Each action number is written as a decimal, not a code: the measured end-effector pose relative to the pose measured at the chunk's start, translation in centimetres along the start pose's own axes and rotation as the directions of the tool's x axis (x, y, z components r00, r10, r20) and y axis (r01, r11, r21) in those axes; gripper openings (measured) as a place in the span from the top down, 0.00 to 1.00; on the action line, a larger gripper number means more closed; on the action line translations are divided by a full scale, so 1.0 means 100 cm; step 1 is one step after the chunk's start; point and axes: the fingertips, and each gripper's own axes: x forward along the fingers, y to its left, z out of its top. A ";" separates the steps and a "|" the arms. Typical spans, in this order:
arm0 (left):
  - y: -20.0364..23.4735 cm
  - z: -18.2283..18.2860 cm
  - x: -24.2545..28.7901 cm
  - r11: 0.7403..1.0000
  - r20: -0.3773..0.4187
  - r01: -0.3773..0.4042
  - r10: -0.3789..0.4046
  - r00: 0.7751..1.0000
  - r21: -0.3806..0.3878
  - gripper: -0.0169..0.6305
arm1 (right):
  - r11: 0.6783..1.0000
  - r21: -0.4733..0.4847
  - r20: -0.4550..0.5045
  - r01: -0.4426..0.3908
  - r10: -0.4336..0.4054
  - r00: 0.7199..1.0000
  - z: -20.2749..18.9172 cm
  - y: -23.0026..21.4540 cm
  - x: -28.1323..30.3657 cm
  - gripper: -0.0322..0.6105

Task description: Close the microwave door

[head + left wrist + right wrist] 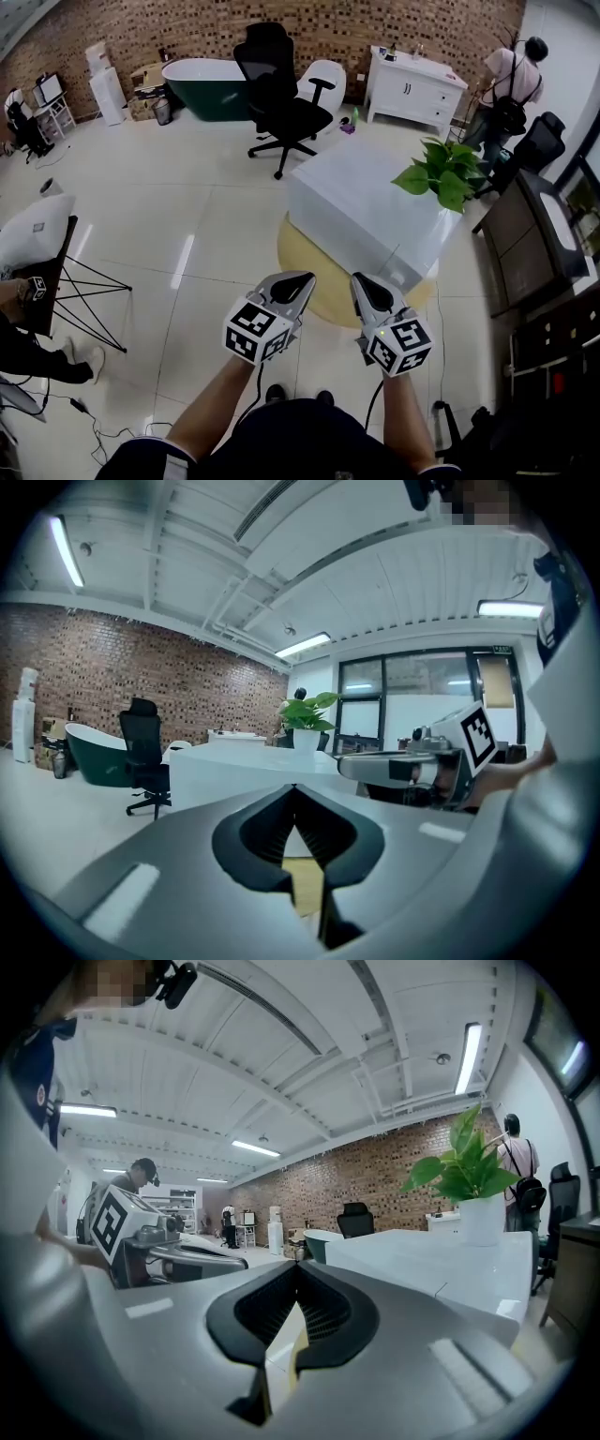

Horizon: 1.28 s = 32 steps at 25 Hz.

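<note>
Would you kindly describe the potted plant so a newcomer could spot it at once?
Find the big white table on the round yellow rug. The potted plant stands at its right corner in the head view, the only leafy green thing on it.

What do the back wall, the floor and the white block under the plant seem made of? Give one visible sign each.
Back wall: matte red-brown brick; courses and mortar joints show.
Floor: glossy pale tile, probably ceramic; grout lines and lamp reflections.
White block: smooth, slightly shiny, seamless top; painted board or laminate perhaps, cannot tell.
</note>
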 end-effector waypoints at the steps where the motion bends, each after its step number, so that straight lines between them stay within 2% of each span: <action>1: 0.001 0.000 -0.001 1.000 0.001 -0.001 0.001 1.000 -0.001 0.96 | 1.000 -0.002 -0.002 -0.002 0.002 1.000 0.000 0.001 0.001 0.95; 10: 0.001 -0.001 -0.003 1.000 0.005 -0.006 0.006 1.000 -0.013 0.96 | 0.999 -0.045 -0.009 -0.001 0.001 1.000 -0.002 0.003 0.003 0.95; 32: -0.008 0.003 0.001 1.000 0.003 -0.009 0.009 1.000 -0.016 0.96 | 0.998 -0.043 -0.011 -0.041 0.041 0.999 -0.002 0.002 0.003 0.95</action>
